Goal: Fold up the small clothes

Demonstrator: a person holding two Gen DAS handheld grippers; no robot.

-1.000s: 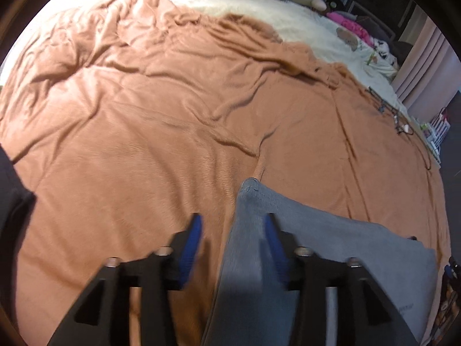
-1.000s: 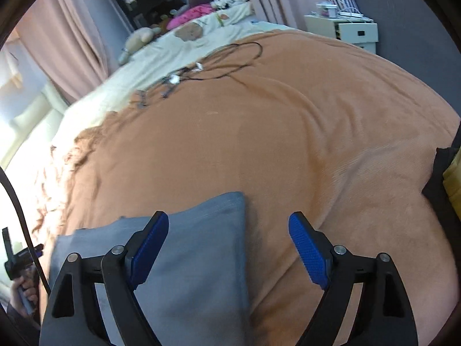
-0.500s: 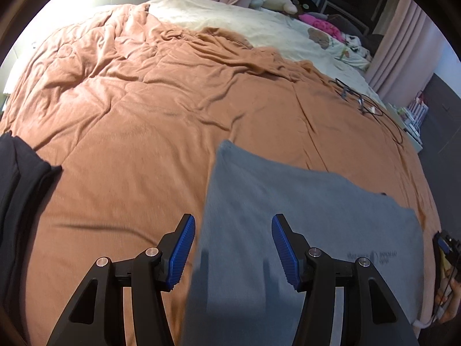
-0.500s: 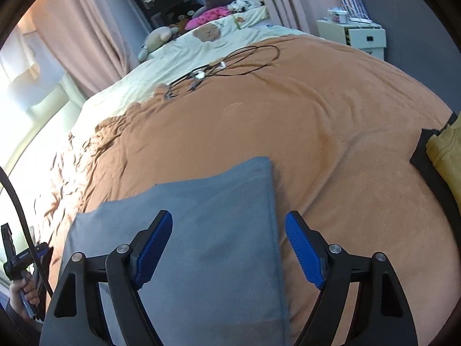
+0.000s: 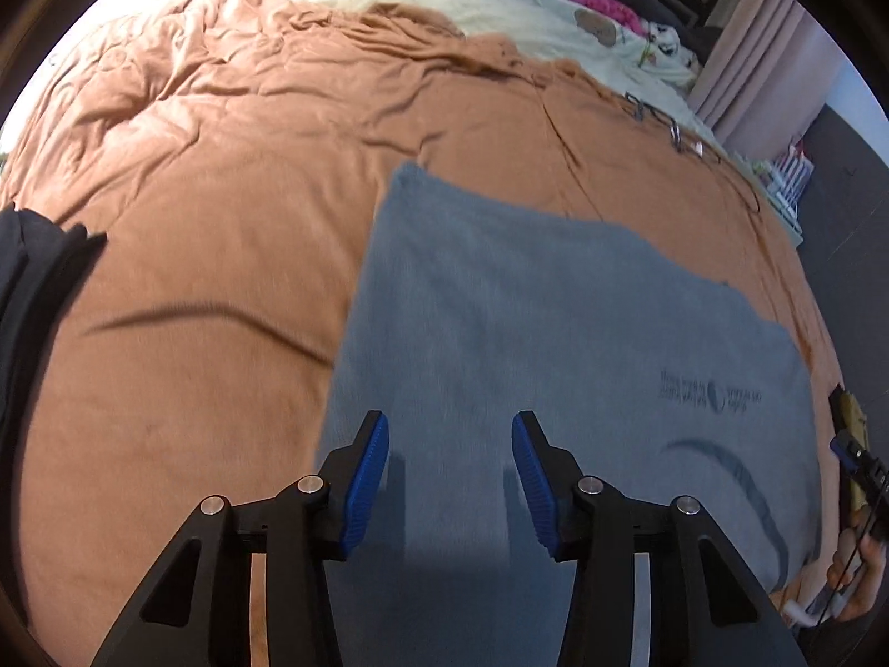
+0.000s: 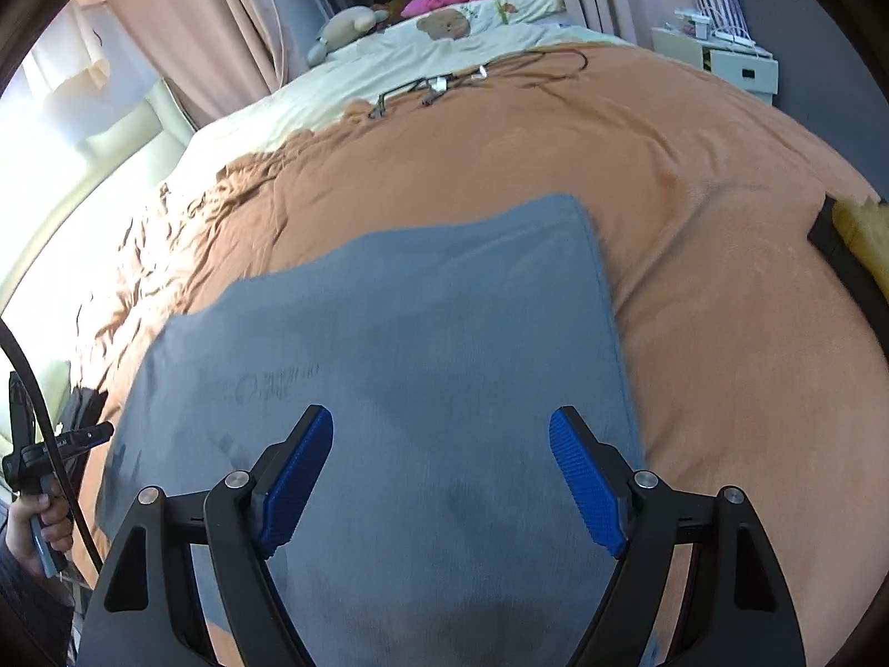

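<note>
Grey garment (image 5: 555, 344) spread flat on orange blanket (image 5: 211, 211); left gripper (image 5: 449, 444) above garment's left edge, jaws parted, gripping nothing; right gripper (image 6: 441, 444) above garment's right part, spread wider, also empty; dark clothing (image 5: 28, 278) left of garment; cables (image 6: 472, 75) beyond it.

- Bed (image 6: 694, 178) before me, spread with an orange-brown blanket (image 5: 233, 178).
- Pink curtains (image 6: 222, 39) beside a bright window (image 6: 61, 111).
- White drawer unit (image 6: 722, 58) against a grey wall (image 6: 800, 16).
</note>
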